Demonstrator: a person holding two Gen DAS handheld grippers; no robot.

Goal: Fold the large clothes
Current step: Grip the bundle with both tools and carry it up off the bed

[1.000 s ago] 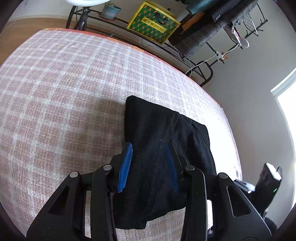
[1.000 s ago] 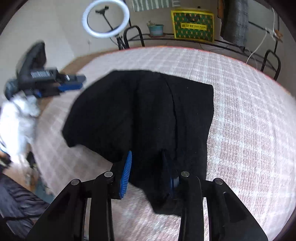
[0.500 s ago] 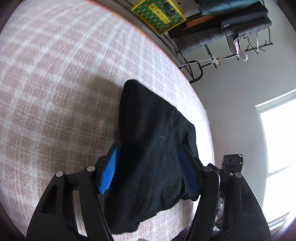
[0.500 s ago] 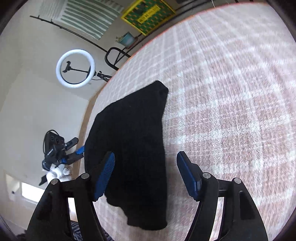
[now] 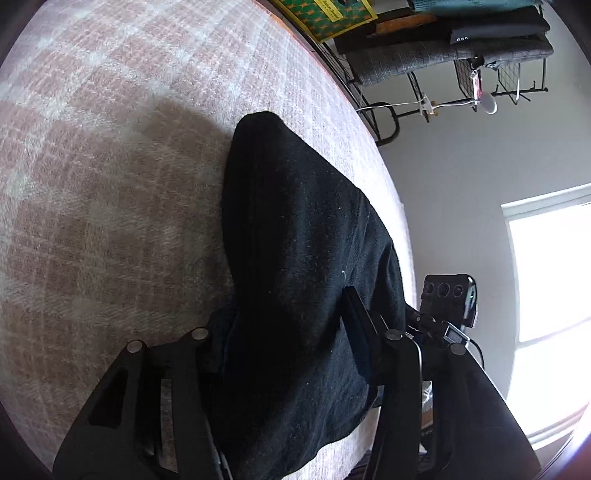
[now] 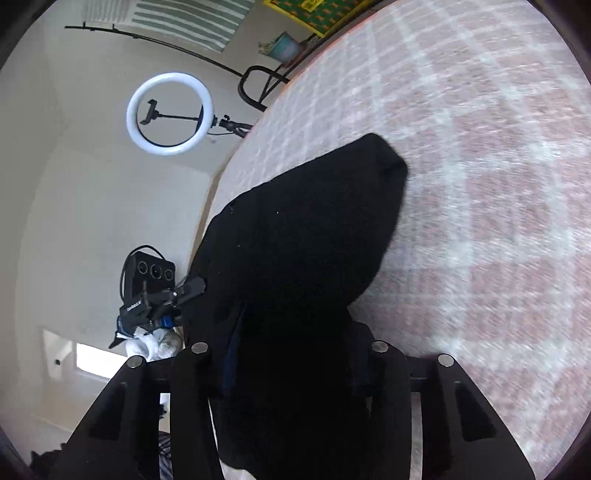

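A black folded garment (image 5: pixel 295 258) lies on the pink plaid bed cover (image 5: pixel 110 166) near its edge. My left gripper (image 5: pixel 284 325) straddles one end of the garment, its jaws wide apart with cloth bulging between them and hiding the blue pads. In the right wrist view the same garment (image 6: pixel 306 236) fills the space between the jaws of my right gripper (image 6: pixel 291 350), which also stand wide apart. The right gripper shows in the left wrist view (image 5: pixel 439 317); the left gripper shows in the right wrist view (image 6: pixel 162 302).
A ring light (image 6: pixel 170 112) stands beyond the bed. A metal rack with folded clothes (image 5: pixel 461 44) and a green-yellow box (image 5: pixel 325 14) stands behind the bed. A bright window (image 5: pixel 550 280) is on the right. Plaid cover (image 6: pixel 498 184) stretches around the garment.
Both grippers have opened from a narrower grip and pushed forward and down, so the garment now fills the gap between their jaws. Both views have tilted toward the bed's edge.
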